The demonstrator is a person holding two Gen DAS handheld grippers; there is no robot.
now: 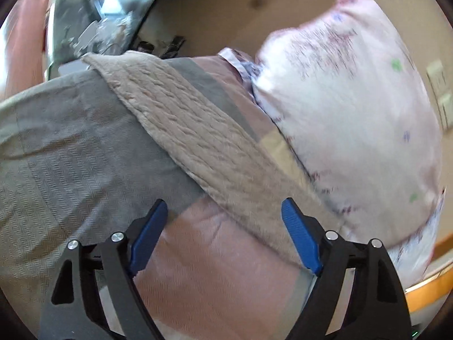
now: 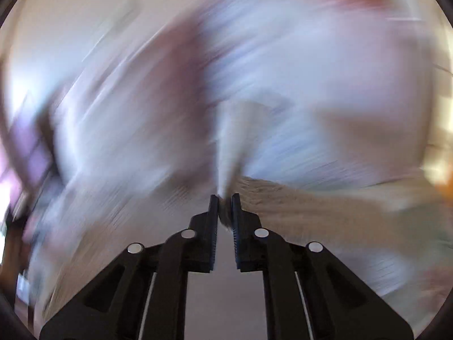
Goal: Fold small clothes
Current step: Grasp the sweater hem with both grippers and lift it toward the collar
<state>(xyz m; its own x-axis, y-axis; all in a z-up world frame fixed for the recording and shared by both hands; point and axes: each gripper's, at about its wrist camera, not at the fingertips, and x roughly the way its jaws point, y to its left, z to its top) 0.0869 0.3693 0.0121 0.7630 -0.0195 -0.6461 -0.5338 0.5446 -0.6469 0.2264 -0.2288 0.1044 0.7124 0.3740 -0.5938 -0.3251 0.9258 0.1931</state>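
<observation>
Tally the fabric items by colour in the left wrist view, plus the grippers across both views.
Grey blanket: 1
Beige knit cloth: 1
Pink sheet: 1
White patterned pillow: 1
Hand-held gripper: 2, left and right
Total: 6

A bed carries everything here, spread with a grey herringbone blanket [image 1: 70, 153] and a pinkish striped sheet [image 1: 215, 277] that shows beside it. Across both lies a beige textured cloth [image 1: 192, 130], stretched out in a long diagonal band. A white pillow [image 1: 348, 119] with small coloured flower prints rests on the bed just beyond that cloth.
</observation>
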